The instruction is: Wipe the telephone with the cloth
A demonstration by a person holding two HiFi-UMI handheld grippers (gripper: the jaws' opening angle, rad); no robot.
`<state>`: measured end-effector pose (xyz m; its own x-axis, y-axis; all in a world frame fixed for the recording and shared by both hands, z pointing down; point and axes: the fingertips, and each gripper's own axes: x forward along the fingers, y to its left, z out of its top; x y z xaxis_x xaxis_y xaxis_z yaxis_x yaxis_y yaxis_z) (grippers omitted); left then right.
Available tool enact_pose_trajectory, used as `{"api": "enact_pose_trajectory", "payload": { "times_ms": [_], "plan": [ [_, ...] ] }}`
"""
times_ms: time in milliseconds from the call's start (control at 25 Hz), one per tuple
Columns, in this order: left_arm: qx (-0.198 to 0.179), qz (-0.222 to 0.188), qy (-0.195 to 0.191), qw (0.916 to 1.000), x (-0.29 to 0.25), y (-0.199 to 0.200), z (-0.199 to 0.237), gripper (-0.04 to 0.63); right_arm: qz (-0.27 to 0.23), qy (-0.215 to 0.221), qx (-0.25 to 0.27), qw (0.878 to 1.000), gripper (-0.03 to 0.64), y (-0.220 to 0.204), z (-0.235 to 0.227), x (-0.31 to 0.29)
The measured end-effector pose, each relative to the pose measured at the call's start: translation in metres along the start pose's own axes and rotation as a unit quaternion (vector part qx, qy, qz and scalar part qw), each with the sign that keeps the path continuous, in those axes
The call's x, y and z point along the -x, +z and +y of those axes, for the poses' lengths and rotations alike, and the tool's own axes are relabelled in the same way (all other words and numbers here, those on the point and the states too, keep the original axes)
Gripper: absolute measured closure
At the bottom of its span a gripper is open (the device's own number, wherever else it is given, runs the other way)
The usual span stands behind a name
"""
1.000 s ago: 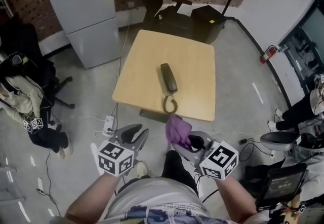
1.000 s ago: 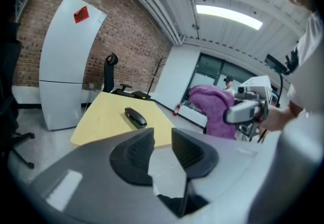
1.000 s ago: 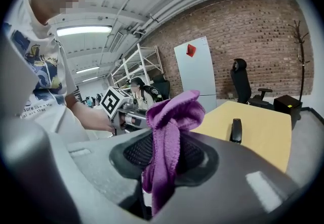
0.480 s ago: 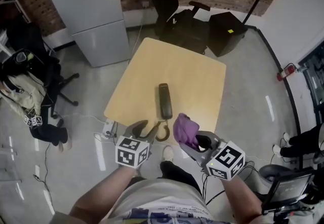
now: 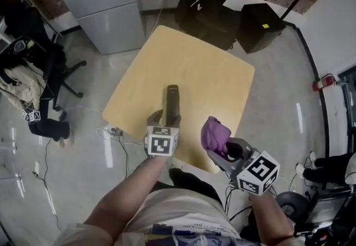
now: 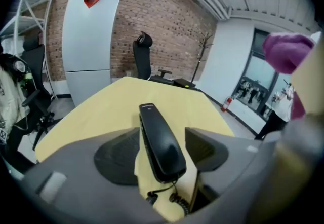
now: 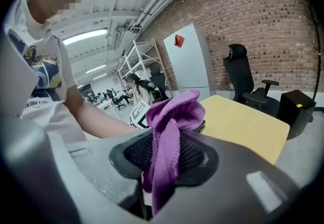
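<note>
A square pale wooden table stood on a grey floor before a red brick wall, with a tall grey cabinet behind it. A second earlier, in the head view, both grippers hung short of the table's near edge. Now the left gripper had reached over that edge to the near end of the slim black telephone handset. The right gripper, off to its right, carried the bunched purple cloth over the table's near edge.

In the left gripper view the jaws had just been opening and stood wide. The handset lay between them with neither pad pressing on it, its coiled black cord nearest the camera.

In the right gripper view the jaws were clamped on the cloth, whose bunch rose above them and hid what lay straight ahead. A black office chair stood beyond the table.
</note>
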<state>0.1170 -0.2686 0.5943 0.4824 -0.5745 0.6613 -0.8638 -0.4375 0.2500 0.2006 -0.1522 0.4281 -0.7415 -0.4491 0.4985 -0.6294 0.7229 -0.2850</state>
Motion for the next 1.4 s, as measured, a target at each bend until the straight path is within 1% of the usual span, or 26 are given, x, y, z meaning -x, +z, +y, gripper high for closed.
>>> {"api": "enact_pose_trajectory", "payload": {
  "times_ms": [160,360,480,640,840,1040,1240,1400],
  "plan": [
    [0.006,-0.001,0.025,0.9997,-0.023,0.003,0.004,0.304,0.003,0.001,-0.009,1.000,0.508,-0.004,-0.011,0.004],
    [0.010,0.011,0.062,0.9980,-0.047,-0.004,0.011,0.293,0.007,0.001,-0.018,1.000,0.508,-0.012,-0.022,0.008],
    [0.005,0.021,0.072,0.9971,-0.053,-0.006,0.014,0.293,0.010,0.002,-0.023,1.000,0.508,-0.013,-0.024,0.009],
    [0.006,0.024,0.067,0.9975,-0.059,-0.010,0.013,0.307,0.012,0.002,-0.025,1.000,0.508,-0.016,-0.028,0.009],
    [0.022,0.020,0.063,0.9975,-0.058,-0.012,0.014,0.324,0.014,0.002,-0.027,1.000,0.508,-0.017,-0.026,0.012],
    [0.023,0.023,0.057,0.9979,-0.055,-0.012,0.019,0.334,0.014,0.005,-0.026,1.000,0.508,-0.019,-0.025,0.011],
    [0.015,0.018,0.045,0.9987,-0.047,-0.009,0.018,0.334,0.011,0.008,-0.021,1.000,0.508,-0.014,-0.026,0.009],
    [-0.003,0.005,0.032,0.9995,-0.033,-0.001,0.017,0.334,0.009,0.010,-0.018,1.000,0.506,-0.010,-0.022,0.007]
  ]
}}
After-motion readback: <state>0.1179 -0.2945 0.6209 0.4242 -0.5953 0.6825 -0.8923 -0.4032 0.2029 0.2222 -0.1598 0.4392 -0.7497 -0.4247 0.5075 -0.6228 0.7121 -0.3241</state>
